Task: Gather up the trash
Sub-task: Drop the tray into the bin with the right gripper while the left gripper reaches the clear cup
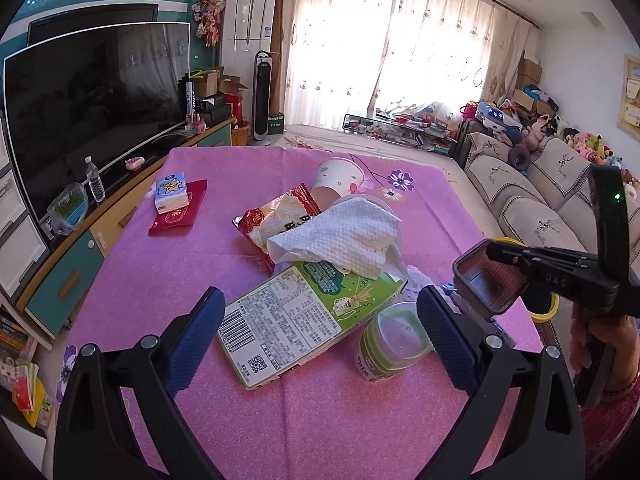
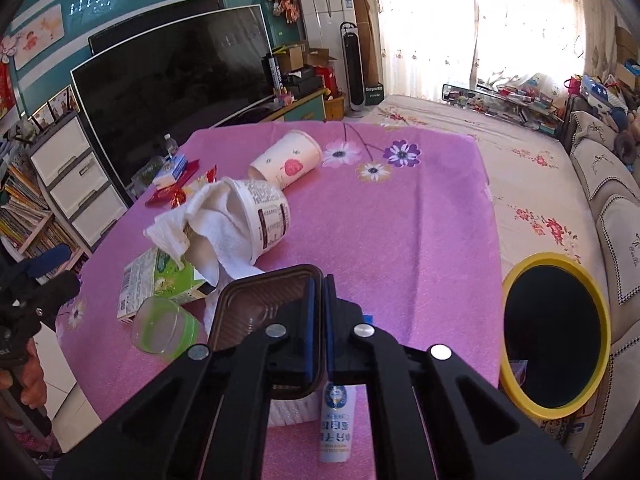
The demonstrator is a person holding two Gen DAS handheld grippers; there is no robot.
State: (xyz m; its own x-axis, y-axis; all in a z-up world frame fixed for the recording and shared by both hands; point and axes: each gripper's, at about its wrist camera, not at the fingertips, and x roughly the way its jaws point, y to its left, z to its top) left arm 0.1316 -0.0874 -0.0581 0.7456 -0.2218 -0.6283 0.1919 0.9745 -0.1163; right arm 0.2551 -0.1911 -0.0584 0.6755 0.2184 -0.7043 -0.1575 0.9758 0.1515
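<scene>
Brown ribbed plastic tray [image 2: 256,312] (rectangular, glossy) pinched in right gripper [image 2: 323,320] jaws.

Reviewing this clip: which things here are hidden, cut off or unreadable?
- Bin contents: right wrist view, the inside is black shadow.
- White bottle: right wrist view, its top is hidden under the right gripper, which is shut on the brown tray.
- White tub: left wrist view, covered by the paper towel.
- Green carton print: left wrist view, too small to read.
</scene>
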